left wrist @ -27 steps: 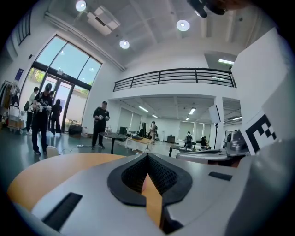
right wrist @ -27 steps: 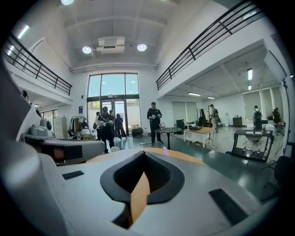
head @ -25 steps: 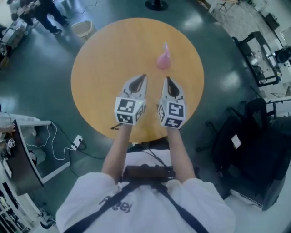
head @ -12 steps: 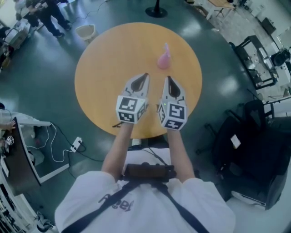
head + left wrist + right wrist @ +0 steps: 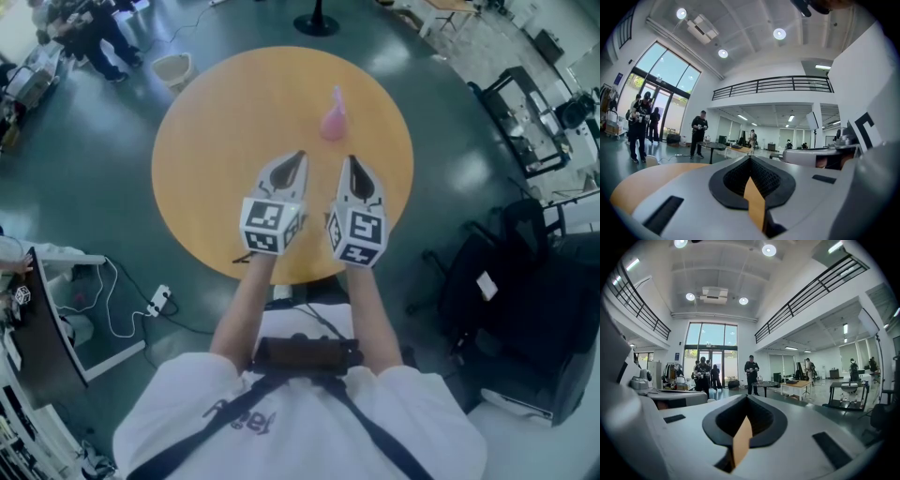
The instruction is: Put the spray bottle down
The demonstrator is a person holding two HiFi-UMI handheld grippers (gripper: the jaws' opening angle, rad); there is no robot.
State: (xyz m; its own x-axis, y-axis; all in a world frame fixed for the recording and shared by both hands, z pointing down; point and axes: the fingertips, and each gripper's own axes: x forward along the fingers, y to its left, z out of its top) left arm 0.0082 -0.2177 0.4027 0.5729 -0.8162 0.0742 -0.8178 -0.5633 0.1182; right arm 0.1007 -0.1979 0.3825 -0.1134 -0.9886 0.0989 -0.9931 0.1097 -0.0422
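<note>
A pink spray bottle [image 5: 333, 117] stands upright on the far side of the round orange table [image 5: 216, 122], with nothing touching it. My left gripper [image 5: 298, 156] and right gripper [image 5: 349, 160] hover side by side over the table's near half, pointing at the bottle and well short of it. Both are shut and hold nothing. In the left gripper view the left gripper [image 5: 750, 157] shows a closed seam between its jaws, and the same holds for the right gripper [image 5: 746, 397] in the right gripper view. Neither gripper view shows the bottle.
People [image 5: 94, 33] stand beyond the table at the upper left, near a white bin [image 5: 173, 66]. A black chair and bags [image 5: 511, 281] crowd the right side. A cart [image 5: 56, 319] with cables and a power strip [image 5: 157, 295] sits at the left.
Both grippers have risen slightly, still side by side and shut. The spray bottle stands where it was.
</note>
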